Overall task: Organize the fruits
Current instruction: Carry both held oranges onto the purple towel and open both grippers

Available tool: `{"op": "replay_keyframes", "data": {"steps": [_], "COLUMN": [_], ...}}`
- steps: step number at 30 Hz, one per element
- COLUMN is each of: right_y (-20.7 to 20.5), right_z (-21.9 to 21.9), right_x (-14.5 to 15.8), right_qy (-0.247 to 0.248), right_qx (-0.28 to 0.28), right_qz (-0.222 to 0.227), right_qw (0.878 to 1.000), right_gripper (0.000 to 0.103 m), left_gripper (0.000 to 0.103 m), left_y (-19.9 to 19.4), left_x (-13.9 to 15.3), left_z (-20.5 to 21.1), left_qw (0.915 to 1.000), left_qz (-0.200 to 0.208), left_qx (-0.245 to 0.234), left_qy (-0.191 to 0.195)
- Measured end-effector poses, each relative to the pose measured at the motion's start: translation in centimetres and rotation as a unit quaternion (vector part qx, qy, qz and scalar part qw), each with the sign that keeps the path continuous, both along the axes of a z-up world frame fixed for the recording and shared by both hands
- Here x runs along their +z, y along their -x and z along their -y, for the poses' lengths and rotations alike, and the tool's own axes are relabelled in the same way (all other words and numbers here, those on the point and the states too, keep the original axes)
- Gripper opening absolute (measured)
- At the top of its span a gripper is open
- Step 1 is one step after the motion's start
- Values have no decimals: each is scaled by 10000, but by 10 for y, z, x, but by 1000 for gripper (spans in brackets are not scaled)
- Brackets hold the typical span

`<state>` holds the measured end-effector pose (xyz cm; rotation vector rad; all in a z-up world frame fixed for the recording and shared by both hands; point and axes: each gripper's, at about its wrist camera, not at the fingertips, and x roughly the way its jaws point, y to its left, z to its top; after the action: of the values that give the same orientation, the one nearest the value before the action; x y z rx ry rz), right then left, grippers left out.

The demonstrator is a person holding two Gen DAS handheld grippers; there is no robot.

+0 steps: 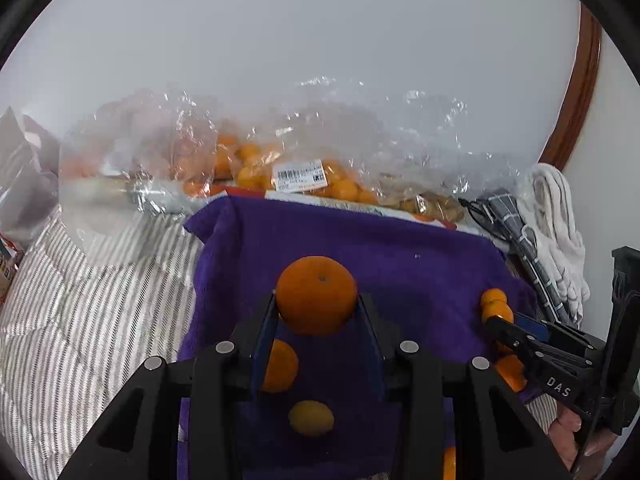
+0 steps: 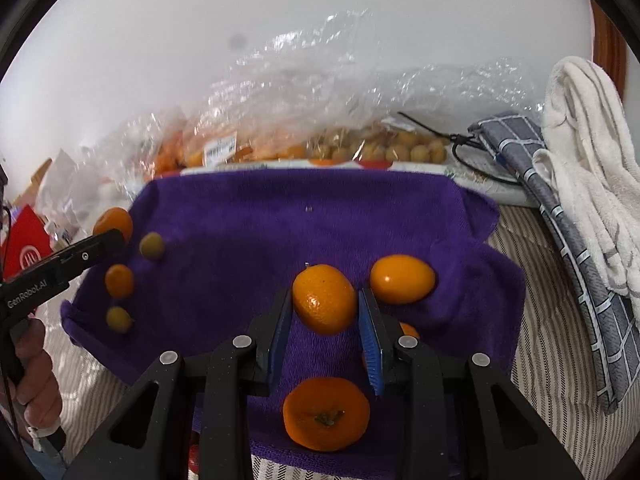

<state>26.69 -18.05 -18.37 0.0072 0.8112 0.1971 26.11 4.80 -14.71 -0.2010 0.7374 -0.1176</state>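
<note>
My left gripper (image 1: 316, 301) is shut on a round mandarin (image 1: 316, 288) and holds it just above a purple towel (image 1: 400, 256). Under it lie a second mandarin (image 1: 282, 366) and a yellowish kumquat (image 1: 311, 418). My right gripper (image 2: 325, 297) is shut on an oval orange kumquat (image 2: 324, 300) over the same towel (image 2: 280, 216). Beside it rests another oval kumquat (image 2: 402, 279), and a stemmed mandarin (image 2: 326, 414) lies nearer the camera. The right wrist view shows the left gripper (image 2: 110, 240) at the towel's left edge, with three small fruits (image 2: 119, 280) near it.
Clear plastic bags of orange fruit (image 1: 248, 168) and pale yellow fruit (image 2: 400, 148) stand behind the towel against a white wall. A white towel (image 2: 580, 140) and a grey checked cloth (image 2: 560, 200) lie to the right. Striped bedding (image 1: 80, 300) surrounds the towel. A hand (image 2: 36, 380) grips the left handle.
</note>
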Motion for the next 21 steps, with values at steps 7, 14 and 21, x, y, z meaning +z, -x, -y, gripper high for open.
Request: {"op": "replay_keyframes", "data": {"steps": [7, 14, 21], "right_y": [-2, 1, 5], "right_z": [-6, -9, -9], "right_x": [-9, -10, -9], "right_qy": [155, 260, 309], "right_qx": [67, 97, 61], "right_qz": [-142, -107, -65], "right_qw": [9998, 9996, 9995], "right_gripper": [33, 33, 37], "left_gripper": [38, 38, 38], "left_y": [-2, -1, 0], "left_x": [-10, -11, -11], "left_z": [4, 11, 16], "left_qw": [9998, 9995, 9985], "left_qz": [-192, -165, -128], "left_qx": [-72, -103, -51], "left_qy": [-57, -260, -532]}}
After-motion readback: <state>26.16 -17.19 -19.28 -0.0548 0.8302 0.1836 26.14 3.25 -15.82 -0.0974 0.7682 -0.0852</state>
